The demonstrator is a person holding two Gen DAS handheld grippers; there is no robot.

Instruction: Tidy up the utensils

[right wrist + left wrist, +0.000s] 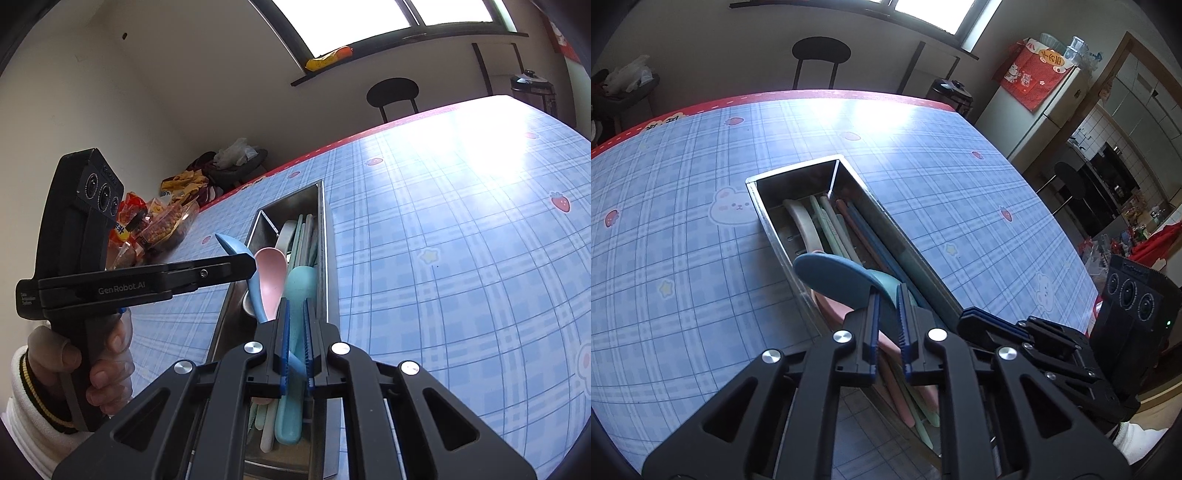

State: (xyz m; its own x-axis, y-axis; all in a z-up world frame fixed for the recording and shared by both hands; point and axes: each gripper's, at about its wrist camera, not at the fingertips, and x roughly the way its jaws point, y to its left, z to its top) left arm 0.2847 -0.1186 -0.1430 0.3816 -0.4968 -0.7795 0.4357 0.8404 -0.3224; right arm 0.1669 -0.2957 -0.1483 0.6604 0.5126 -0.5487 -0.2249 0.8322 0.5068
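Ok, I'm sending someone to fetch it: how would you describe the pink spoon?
On the blue checked tablecloth lies a long metal tray of utensils. At its near end three spoon bowls stick up; yours is the pink spoon in the middle, between the blue spoon and the teal spoon.

The tray [768, 218] was seen as shiny brushed metal, the spoons [275, 280] as matt smooth plastic, and the surface [683, 229] as glossy printed covering.
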